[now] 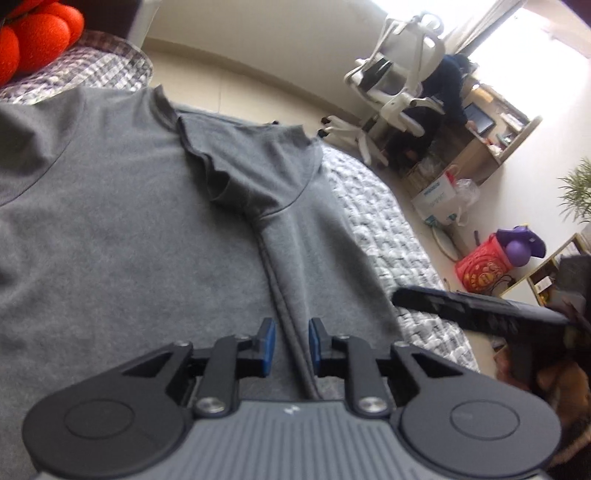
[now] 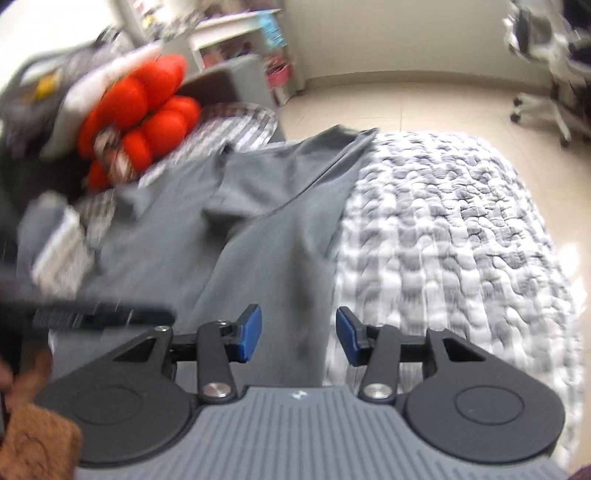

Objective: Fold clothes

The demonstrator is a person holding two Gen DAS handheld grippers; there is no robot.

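Shirt (image 1: 129,229) half-folded on the bed (image 2: 443,229)
Left tool (image 1: 291,345) is held narrow astride the folded edge, gripping nothing; right tool (image 2: 299,334) is spread wide, empty.

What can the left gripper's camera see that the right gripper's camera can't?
Only the left wrist view shows the red bag with a purple ball, the cardboard box and the plant across the room. Only the right wrist view shows the white shelf behind the bed. Both show the grey T-shirt with one side folded over, the quilted bedspread, the orange plush toy and the white office chair.
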